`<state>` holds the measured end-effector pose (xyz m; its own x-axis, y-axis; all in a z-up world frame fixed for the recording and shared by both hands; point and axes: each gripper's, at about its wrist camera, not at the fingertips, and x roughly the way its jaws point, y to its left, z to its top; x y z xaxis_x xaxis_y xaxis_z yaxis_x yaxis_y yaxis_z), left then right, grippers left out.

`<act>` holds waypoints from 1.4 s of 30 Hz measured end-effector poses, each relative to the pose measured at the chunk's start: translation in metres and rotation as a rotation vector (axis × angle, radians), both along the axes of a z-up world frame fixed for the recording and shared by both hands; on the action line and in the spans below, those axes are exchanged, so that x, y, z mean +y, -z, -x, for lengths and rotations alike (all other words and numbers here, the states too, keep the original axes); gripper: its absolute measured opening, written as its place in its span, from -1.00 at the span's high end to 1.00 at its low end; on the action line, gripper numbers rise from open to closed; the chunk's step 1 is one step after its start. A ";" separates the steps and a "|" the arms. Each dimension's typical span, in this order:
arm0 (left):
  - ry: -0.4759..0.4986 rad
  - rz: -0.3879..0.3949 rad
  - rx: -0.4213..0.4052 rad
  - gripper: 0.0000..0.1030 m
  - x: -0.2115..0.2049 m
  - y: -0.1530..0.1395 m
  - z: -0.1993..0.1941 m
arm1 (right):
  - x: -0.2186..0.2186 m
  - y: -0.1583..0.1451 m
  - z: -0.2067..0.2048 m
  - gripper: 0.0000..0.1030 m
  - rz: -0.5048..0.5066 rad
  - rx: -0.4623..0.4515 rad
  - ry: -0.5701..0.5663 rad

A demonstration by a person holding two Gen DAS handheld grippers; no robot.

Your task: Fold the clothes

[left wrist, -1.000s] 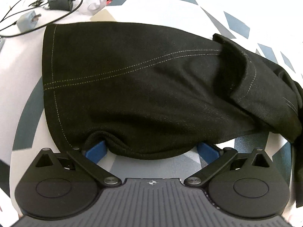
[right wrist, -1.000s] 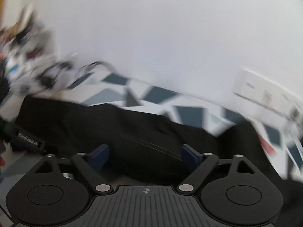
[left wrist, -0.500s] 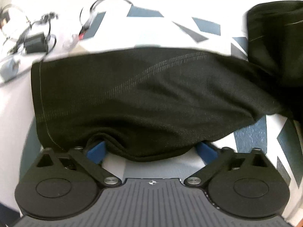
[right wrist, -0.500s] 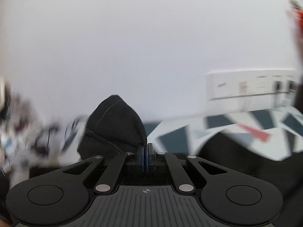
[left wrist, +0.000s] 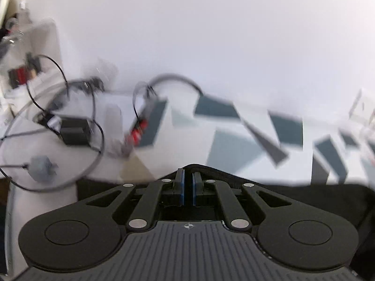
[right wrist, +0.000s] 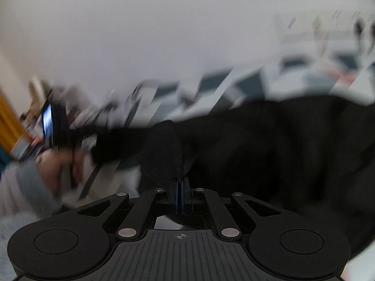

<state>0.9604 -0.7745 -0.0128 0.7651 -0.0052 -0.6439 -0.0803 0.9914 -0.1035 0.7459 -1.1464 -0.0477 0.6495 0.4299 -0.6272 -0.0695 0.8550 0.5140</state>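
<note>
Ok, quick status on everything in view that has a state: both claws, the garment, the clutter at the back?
left claw: just closed, pinching the garment's edge.
right claw: shut on a bunched fold of fabric.
black garment: gripped at two points, partly lifted, the rest trailing on the patterned table.
black adapter: lying on the table among looped cables.

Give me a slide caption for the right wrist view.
Right gripper clamped on a fold of the black garment above the patterned table.
</note>
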 end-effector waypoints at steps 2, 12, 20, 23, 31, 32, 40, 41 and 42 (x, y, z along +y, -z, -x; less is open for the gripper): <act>-0.018 0.007 -0.048 0.88 0.007 -0.016 -0.002 | 0.022 0.013 -0.008 0.86 0.013 0.044 -0.055; -0.006 0.026 -0.076 0.88 0.015 -0.034 0.002 | -0.043 -0.043 -0.019 -0.48 0.288 -0.139 0.221; -0.013 0.037 -0.105 0.88 0.012 -0.039 0.000 | -0.030 0.031 -0.052 0.90 0.483 0.065 0.275; -0.025 0.063 -0.131 0.88 0.013 -0.046 0.003 | -0.057 0.042 -0.028 0.95 0.301 0.088 0.488; 0.019 0.065 -0.195 0.88 -0.004 -0.050 0.028 | -0.079 0.043 0.108 0.95 0.048 0.250 0.871; 0.022 0.066 -0.191 0.88 -0.006 -0.048 0.031 | -0.077 0.046 0.119 0.95 0.018 0.285 0.900; -0.035 0.136 -0.136 0.88 -0.001 -0.038 0.036 | -0.062 0.014 0.114 0.35 -0.051 0.225 0.916; -0.041 0.136 -0.144 0.88 0.001 -0.041 0.036 | -0.060 0.003 0.104 0.28 -0.020 0.161 0.883; -0.047 0.133 -0.161 0.88 0.003 -0.046 0.037 | -0.058 -0.006 0.092 0.13 0.013 0.102 0.848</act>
<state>0.9233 -0.7719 0.0331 0.8596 -0.0442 -0.5090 -0.0975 0.9637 -0.2484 0.6541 -1.2041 -0.0419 0.6881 -0.1840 -0.7019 0.6430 0.6027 0.4725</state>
